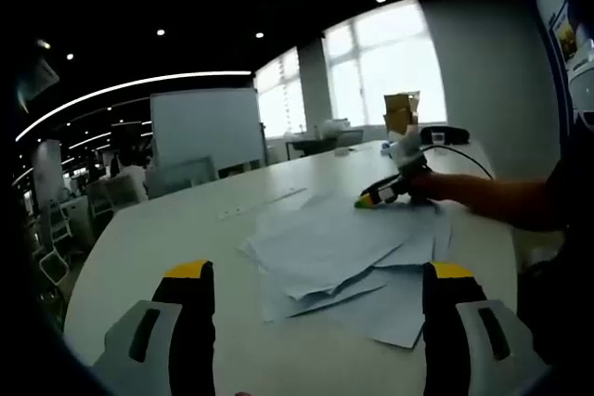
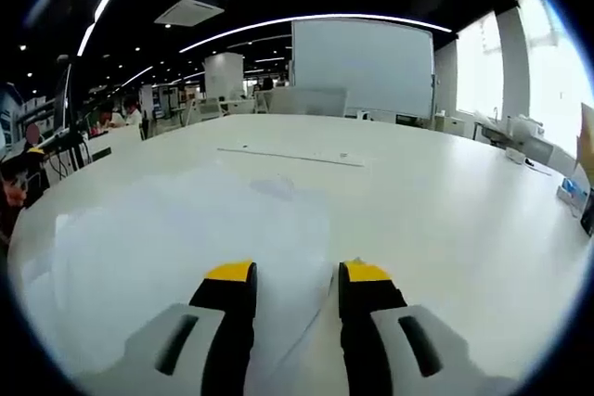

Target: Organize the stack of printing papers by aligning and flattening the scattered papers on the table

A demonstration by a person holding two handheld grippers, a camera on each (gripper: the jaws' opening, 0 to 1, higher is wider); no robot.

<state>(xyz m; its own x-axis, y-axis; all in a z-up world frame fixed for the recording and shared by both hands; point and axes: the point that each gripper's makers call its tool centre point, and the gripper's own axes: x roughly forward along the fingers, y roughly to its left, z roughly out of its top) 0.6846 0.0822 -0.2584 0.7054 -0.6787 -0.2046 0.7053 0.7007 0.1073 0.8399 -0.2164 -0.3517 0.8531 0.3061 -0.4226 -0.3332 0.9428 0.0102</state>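
Papers (image 1: 348, 261) lie fanned and overlapping, white sheets askew, on the white table (image 1: 186, 229) just beyond the left gripper (image 1: 316, 308), whose jaws stand wide apart. At their far edge, the right gripper (image 1: 376, 198) rests; its jaws gape slightly, holding nothing.

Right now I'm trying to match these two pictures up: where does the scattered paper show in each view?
Left gripper view: the scattered papers lie fanned out past and between the left gripper, with the right gripper at their far edge.
Right gripper view: the papers spread over the lower left, under the right gripper.
Shared landmark: the whiteboard beyond the white table.
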